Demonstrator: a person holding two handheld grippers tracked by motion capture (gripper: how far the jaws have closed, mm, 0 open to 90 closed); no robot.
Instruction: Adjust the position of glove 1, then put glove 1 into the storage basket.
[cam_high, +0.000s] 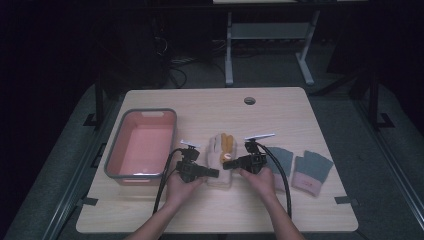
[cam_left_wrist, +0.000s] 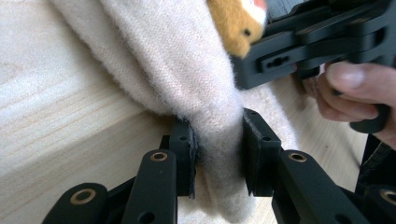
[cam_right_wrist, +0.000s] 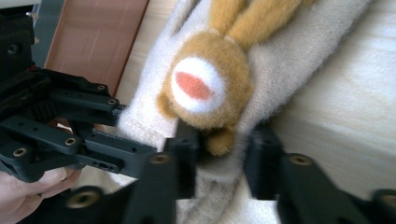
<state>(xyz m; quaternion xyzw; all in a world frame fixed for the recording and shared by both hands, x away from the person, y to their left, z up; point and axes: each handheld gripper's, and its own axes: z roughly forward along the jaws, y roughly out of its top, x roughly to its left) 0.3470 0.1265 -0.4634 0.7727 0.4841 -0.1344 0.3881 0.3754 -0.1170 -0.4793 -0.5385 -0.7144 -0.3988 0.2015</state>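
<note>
A fuzzy cream knitted mitten (cam_high: 220, 162) with a plush orange animal face lies at the middle of the pale wooden table (cam_high: 280, 210), right of a pink grey-rimmed plastic tub (cam_high: 141, 145). The left gripper (cam_left_wrist: 218, 156) pinches the mitten's cuff edge; the right gripper (cam_right_wrist: 219, 158) clamps fabric below the face, its blurred jaws partly hiding the grip. Two grey-and-pink gloves (cam_high: 302, 170) lie farther right.

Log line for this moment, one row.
left hand-held gripper: shut on cream mitten | right hand-held gripper: around mitten, grip unclear | bin: empty | grey gloves: untouched
</note>
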